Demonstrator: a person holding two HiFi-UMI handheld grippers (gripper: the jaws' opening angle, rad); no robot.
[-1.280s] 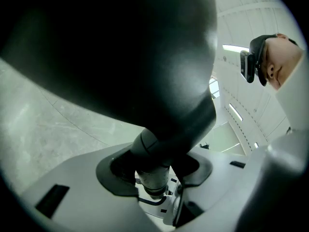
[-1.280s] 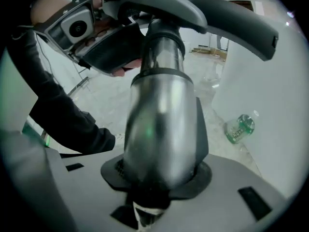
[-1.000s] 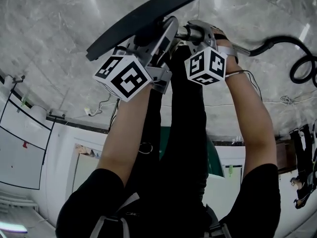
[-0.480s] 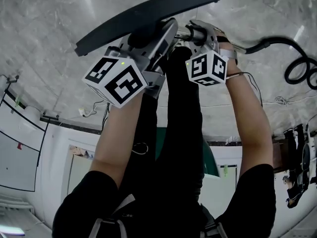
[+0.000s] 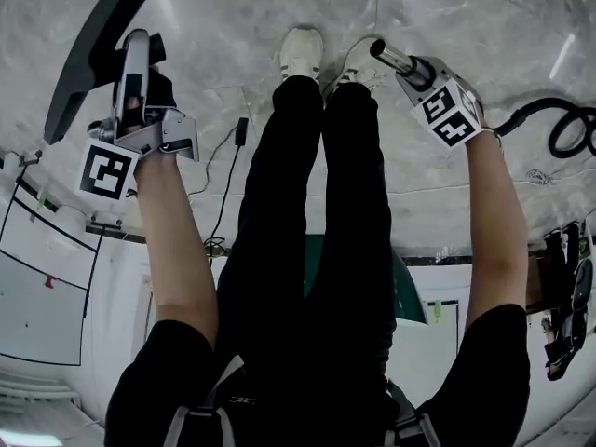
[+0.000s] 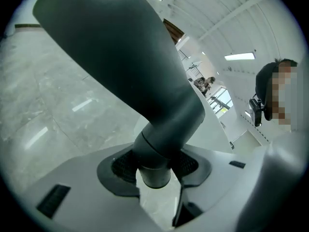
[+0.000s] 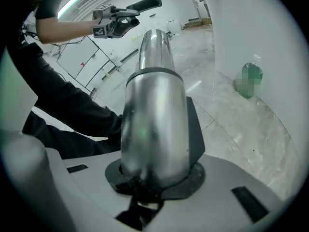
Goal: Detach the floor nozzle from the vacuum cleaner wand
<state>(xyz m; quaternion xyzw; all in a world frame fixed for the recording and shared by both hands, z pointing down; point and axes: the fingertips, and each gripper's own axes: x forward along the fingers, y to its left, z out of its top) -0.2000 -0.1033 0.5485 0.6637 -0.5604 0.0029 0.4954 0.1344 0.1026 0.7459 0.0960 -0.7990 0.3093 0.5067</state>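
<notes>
The dark floor nozzle [image 5: 88, 40] is apart from the silver wand [image 5: 395, 59]. My left gripper [image 5: 138, 54] at the upper left is shut on the nozzle's round neck [image 6: 155, 166], and the long nozzle body [image 6: 116, 52] rises ahead of the jaws. At the upper right my right gripper [image 5: 416, 73] is shut on the wand [image 7: 153, 105], whose open end points away from me. In the right gripper view the left gripper [image 7: 109, 23] with the nozzle [image 7: 143, 4] shows far off to the left.
The person's black-trousered legs and white shoes [image 5: 303, 49] stand between the two grippers on the grey marble floor. A black hose [image 5: 562, 119] coils at the right. A thin cable [image 5: 228, 170] lies on the floor near the left leg. A green bottle [image 7: 251, 79] stands farther off.
The nozzle has come off the wand. My left gripper swung far left with the nozzle, and my right gripper moved right with the wand, so a wide gap now lies between them.
</notes>
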